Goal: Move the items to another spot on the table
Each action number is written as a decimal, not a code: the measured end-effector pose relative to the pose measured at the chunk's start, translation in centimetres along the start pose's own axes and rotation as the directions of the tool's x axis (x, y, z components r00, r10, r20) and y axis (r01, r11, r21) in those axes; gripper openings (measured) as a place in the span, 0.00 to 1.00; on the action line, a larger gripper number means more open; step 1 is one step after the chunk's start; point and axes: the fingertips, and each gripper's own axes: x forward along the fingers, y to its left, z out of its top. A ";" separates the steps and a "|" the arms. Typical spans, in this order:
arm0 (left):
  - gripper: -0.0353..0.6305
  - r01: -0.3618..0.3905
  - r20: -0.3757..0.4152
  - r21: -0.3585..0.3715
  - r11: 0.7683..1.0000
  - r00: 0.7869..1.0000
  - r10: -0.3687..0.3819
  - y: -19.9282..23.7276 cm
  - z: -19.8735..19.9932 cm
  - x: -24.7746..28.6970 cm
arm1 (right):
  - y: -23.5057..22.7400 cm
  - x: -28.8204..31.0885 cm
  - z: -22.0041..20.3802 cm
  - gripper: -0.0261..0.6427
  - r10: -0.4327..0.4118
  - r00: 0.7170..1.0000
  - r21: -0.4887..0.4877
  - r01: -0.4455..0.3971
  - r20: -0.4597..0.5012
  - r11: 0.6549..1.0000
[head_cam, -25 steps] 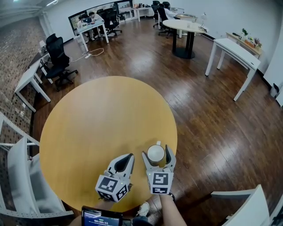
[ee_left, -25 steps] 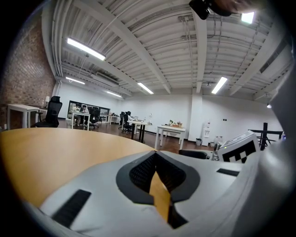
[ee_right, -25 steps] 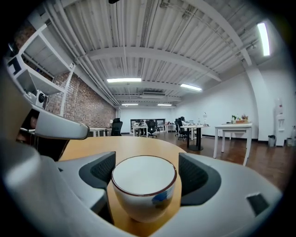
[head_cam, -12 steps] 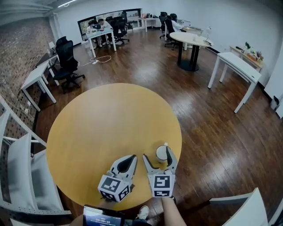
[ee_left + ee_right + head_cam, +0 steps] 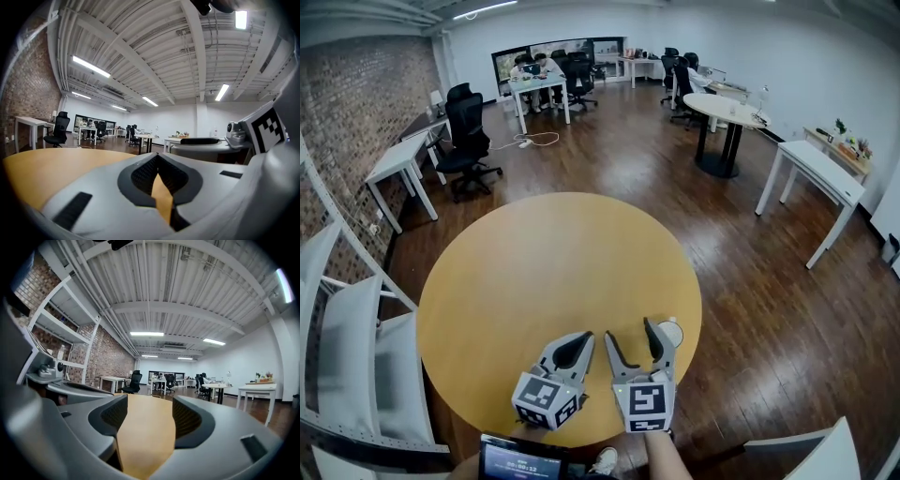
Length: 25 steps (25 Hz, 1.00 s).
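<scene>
A small white cup (image 5: 671, 331) stands near the right edge of the round yellow table (image 5: 534, 272). In the head view my right gripper (image 5: 630, 333) sits just left of the cup, which is outside its right finger (image 5: 653, 330). Its jaws are closing with nothing between them. The right gripper view shows only bare tabletop between the pads (image 5: 115, 414). My left gripper (image 5: 574, 343) rests beside it on the near part of the table. In the left gripper view its jaws meet at the tips, with nothing held (image 5: 158, 171).
The table's edge runs close behind and to the right of the cup. A white chair (image 5: 356, 356) stands at the left and another (image 5: 806, 450) at the bottom right. A small screen (image 5: 520, 461) sits below the grippers. Desks and office chairs stand far off on the wooden floor.
One second ago the cup stood between the right gripper's wide jaws. The gripper has since slid off to the cup's left and its jaws have narrowed. The left gripper has hardly moved.
</scene>
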 end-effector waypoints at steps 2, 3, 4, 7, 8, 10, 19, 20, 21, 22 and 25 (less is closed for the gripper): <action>0.06 -0.023 0.012 0.004 1.000 1.000 0.023 1.5 0.6 -1.2 | 2.2 0.4 1.3 0.40 0.035 0.999 0.010 -0.035 0.012 0.999; 0.06 -0.036 0.018 0.008 0.999 0.999 0.036 2.3 1.0 -1.8 | 3.5 0.6 1.9 0.34 0.057 0.998 0.017 -0.057 0.016 0.998; 0.06 -0.047 0.025 0.017 0.999 0.999 0.047 3.2 1.3 -2.6 | 4.8 0.8 2.5 0.31 0.081 0.996 0.023 -0.082 0.022 0.996; 0.06 -0.077 0.042 0.055 0.996 0.996 0.074 5.2 2.3 -4.9 | 8.5 1.4 3.7 0.18 0.151 0.988 0.012 -0.152 0.036 0.988; 0.06 -0.085 0.046 0.059 0.995 0.996 0.083 5.7 2.5 -5.6 | 9.5 1.4 4.0 0.10 0.169 0.985 -0.001 -0.169 0.040 0.986; 0.06 -0.104 0.048 0.051 0.993 0.994 0.102 6.9 2.9 -7.3 | 11.5 1.7 4.3 0.04 0.195 0.979 -0.023 -0.195 0.051 0.981; 0.06 -0.164 0.078 0.088 0.982 0.984 0.158 13.1 5.2 -16.0 | 22.0 2.8 6.9 0.04 0.330 0.940 0.009 -0.332 0.083 0.943; 0.06 -0.170 0.083 0.087 0.982 0.983 0.163 13.6 5.4 -16.7 | 22.9 2.9 7.1 0.04 0.344 0.935 0.018 -0.347 0.084 0.938; 0.06 -0.175 0.086 0.088 0.981 0.982 0.168 14.0 5.5 -17.4 | 23.7 2.9 7.3 0.04 0.358 0.930 0.025 -0.361 0.081 0.932; 0.06 -0.179 0.088 0.090 0.980 0.981 0.171 14.4 5.5 -18.0 | 24.5 2.9 7.4 0.04 0.371 0.926 0.027 -0.374 0.077 0.927; 0.06 -0.191 0.087 0.089 0.977 0.979 0.184 15.1 5.5 -19.5 | 26.1 2.9 7.6 0.04 0.386 0.919 0.017 -0.388 0.079 0.921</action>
